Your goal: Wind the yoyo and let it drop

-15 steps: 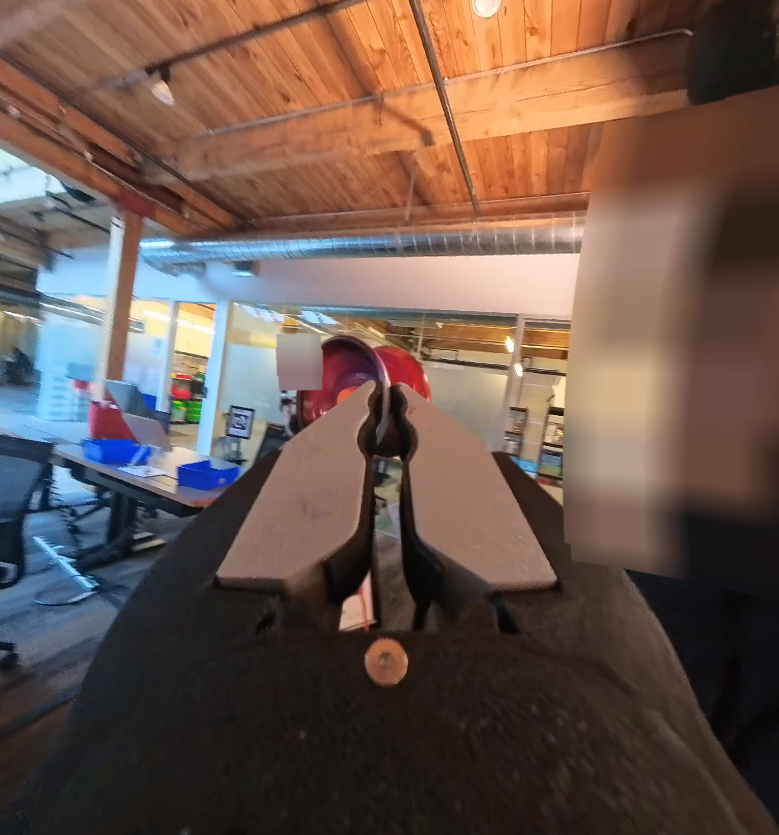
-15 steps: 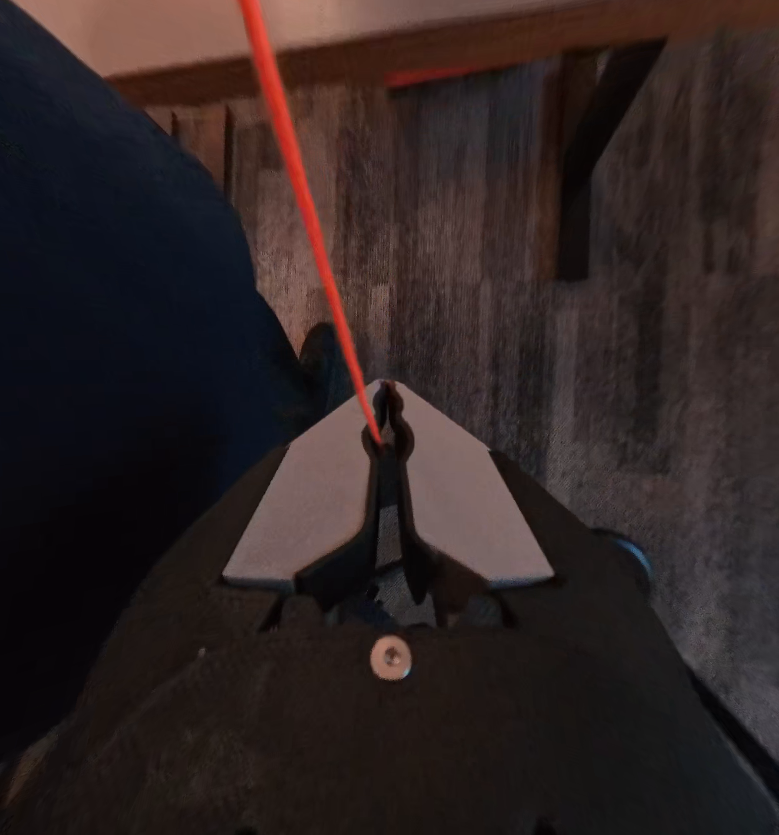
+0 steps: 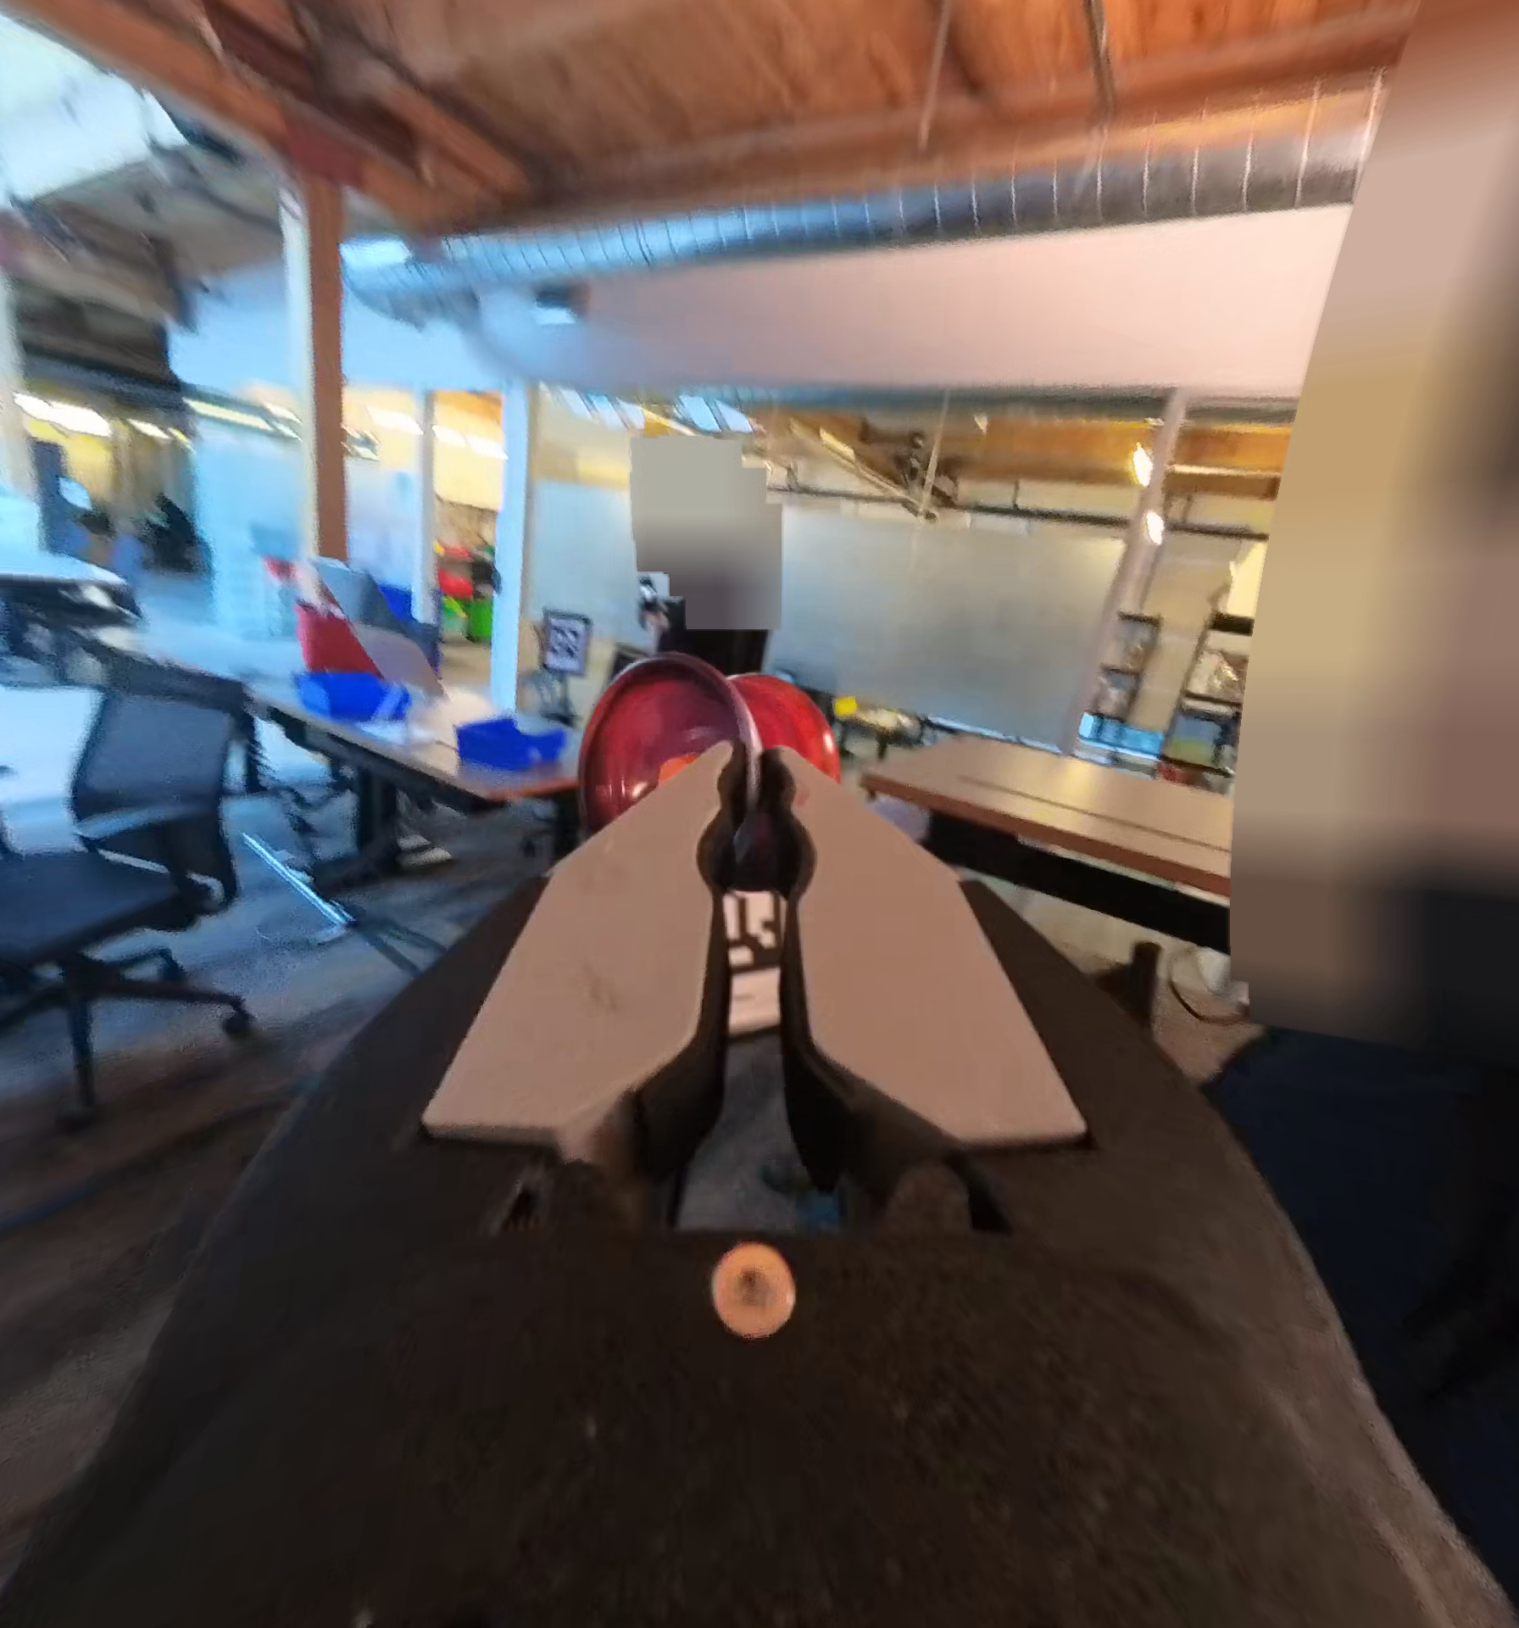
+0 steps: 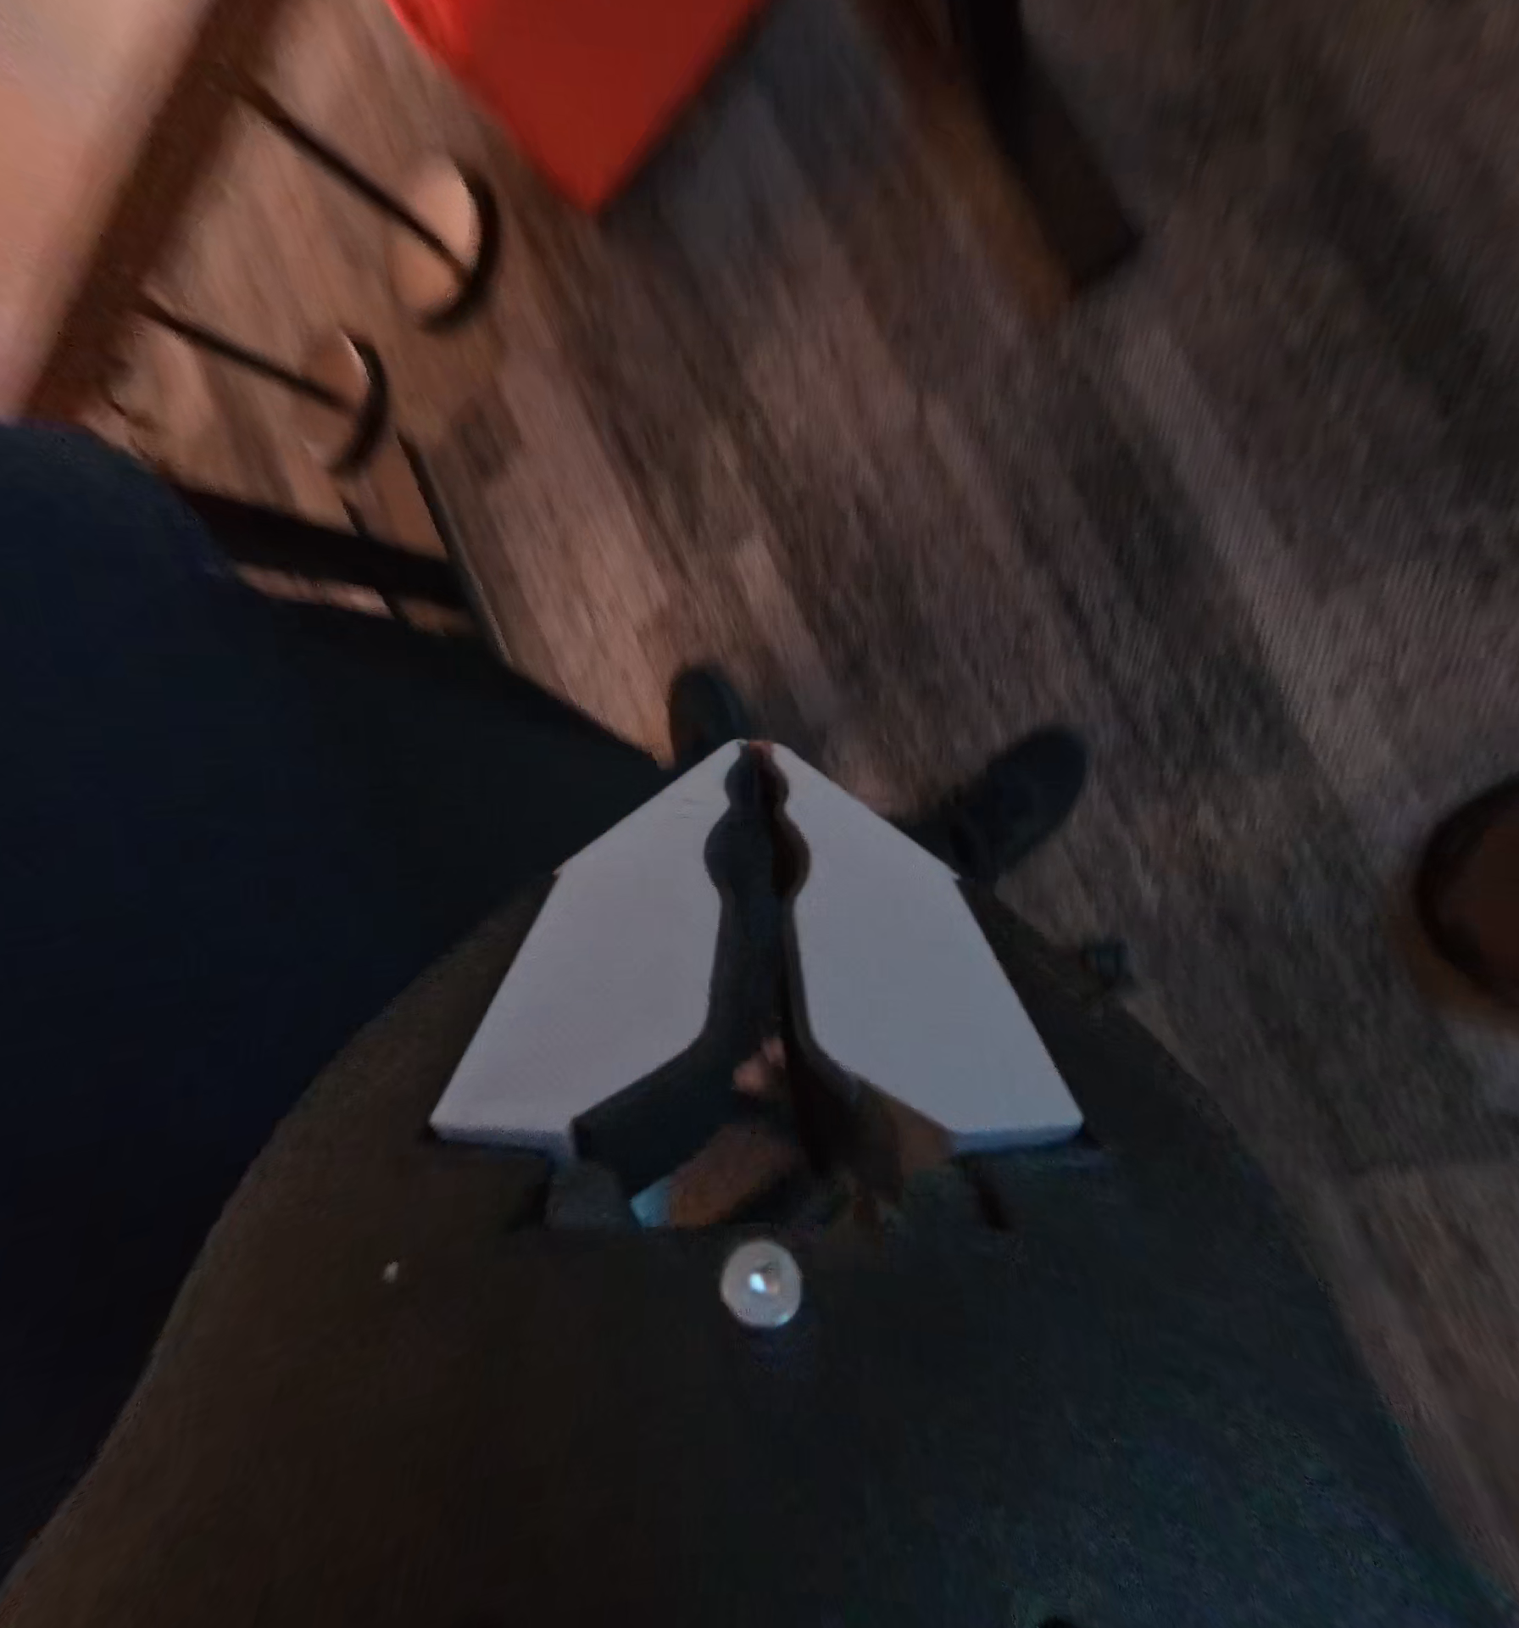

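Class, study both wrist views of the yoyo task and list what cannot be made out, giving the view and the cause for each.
- The string: no view shows it clearly; the right wrist view is motion-blurred, so whether the right claw pinches it is unclear.
- The yoyo: in the left wrist view its lower part is hidden behind the left claw.
- The red shape: right wrist view, cut off by the top edge and blurred.

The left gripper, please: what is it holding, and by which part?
The left gripper holds the red yoyo by the rim of its near half, pinched between the jaws.
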